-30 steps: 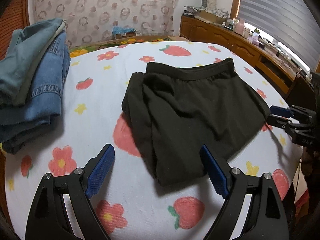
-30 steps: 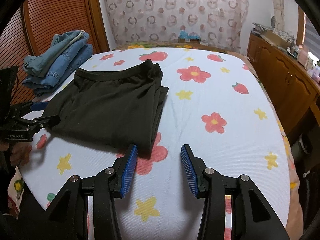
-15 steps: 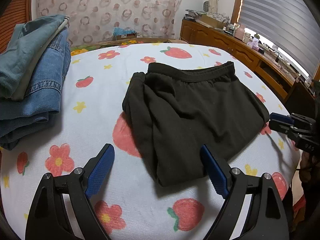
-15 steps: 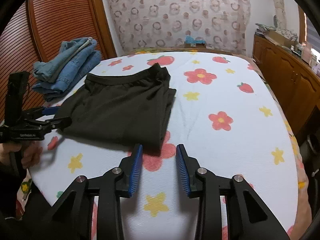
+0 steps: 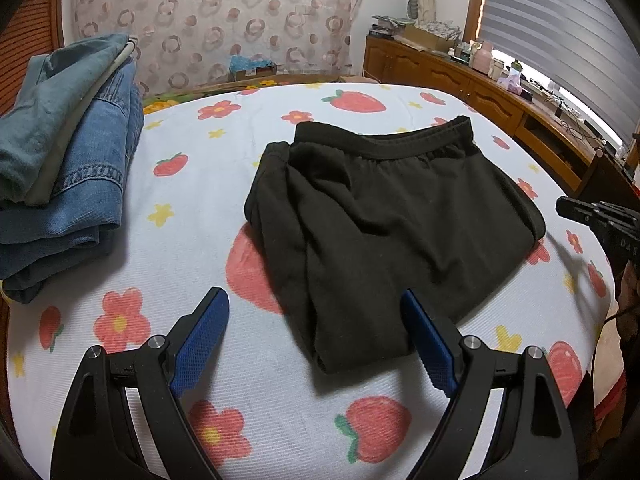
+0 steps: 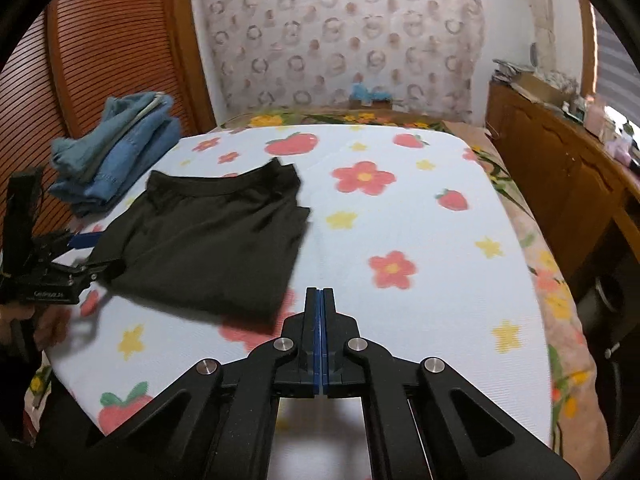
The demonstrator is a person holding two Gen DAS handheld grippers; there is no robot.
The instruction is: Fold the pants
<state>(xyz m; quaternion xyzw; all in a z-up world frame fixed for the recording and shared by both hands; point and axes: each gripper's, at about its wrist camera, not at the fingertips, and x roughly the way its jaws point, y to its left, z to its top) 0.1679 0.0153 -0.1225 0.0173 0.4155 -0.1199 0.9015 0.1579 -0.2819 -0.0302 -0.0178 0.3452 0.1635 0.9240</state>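
Left wrist view: folded black pants [image 5: 384,232] lay mid-bed [image 5: 192,200]; the left gripper [image 5: 316,340] gaped, its right pad by their near corner.

Right wrist view: the right gripper [image 6: 320,312] had just clenched empty, beside the pants [image 6: 208,240].

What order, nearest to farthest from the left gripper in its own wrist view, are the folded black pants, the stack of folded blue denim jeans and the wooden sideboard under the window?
1. Folded black pants: just ahead of the open left gripper, centre.
2. Stack of folded blue denim jeans: further back, far left.
3. Wooden sideboard: beyond the bed, upper right.
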